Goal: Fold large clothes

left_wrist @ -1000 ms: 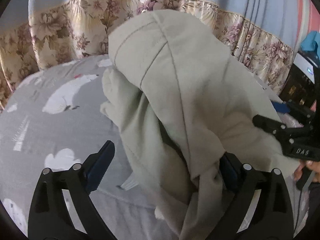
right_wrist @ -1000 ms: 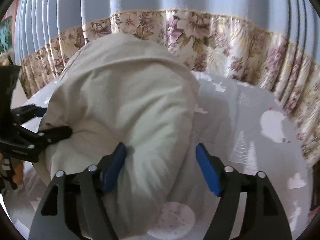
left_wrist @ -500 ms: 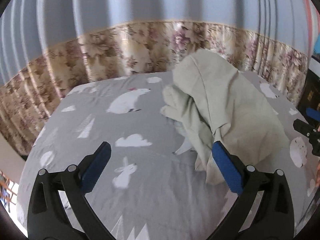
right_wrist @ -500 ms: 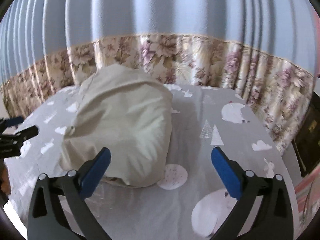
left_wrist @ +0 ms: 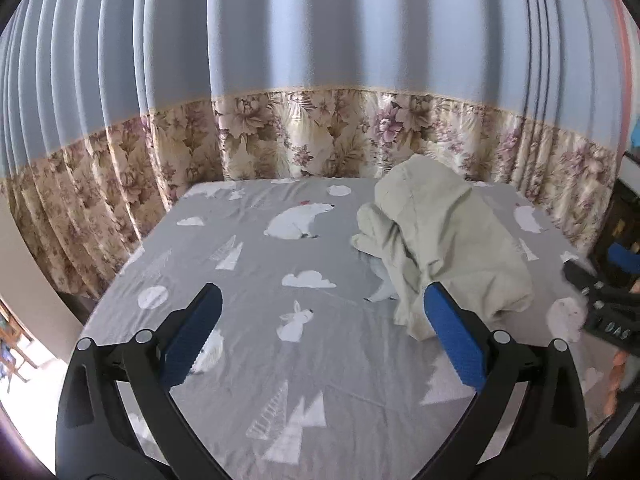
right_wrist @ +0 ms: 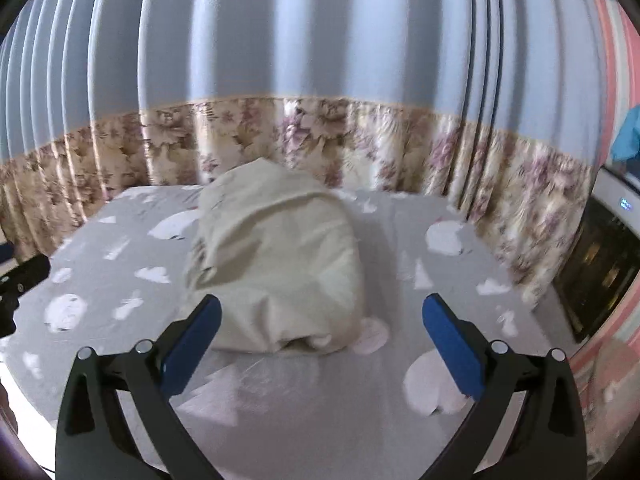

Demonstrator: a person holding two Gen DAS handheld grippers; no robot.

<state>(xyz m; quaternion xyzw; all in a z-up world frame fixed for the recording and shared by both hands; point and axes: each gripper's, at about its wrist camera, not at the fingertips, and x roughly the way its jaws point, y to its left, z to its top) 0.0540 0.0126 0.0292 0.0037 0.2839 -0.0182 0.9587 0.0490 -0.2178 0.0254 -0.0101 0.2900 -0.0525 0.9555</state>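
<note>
1. The pale green garment (left_wrist: 444,240) lies in a rumpled, roughly folded bundle on the grey animal-print bedsheet (left_wrist: 256,320). In the left wrist view it sits right of centre; in the right wrist view it fills the middle of the frame. It looks like a thing set down loose, not laid flat: the cloth humps up, with a loose fold trailing along its left side in the left wrist view.

2. The left gripper (left_wrist: 320,340) stands with its blue pads wide apart and nothing between them. Only bare sheet shows in the gap, and the bundle's lower edge lies just behind the right-hand pad, apart from it. I judge the garment is free of this tool.

3. The right gripper (right_wrist: 320,340) is likewise spread as wide as it goes, holding nothing. The near end of the bundle shows between and beyond the pads, but neither pad touches it.

4. Each tool appears in the other's view: the right one at the right edge of the left wrist view, the left one at the left edge of the right wrist view. So they flank the bundle from either side, which suits a two-handed fold.

5. The floral-bordered blue curtain (left_wrist: 320,80) fills the upper half of both frames, so the cameras look across the bed rather than straight down.

6. My judgement: the fold is unfinished, since the bundle is lumpy, and both tools are free for a fresh grip.
</note>
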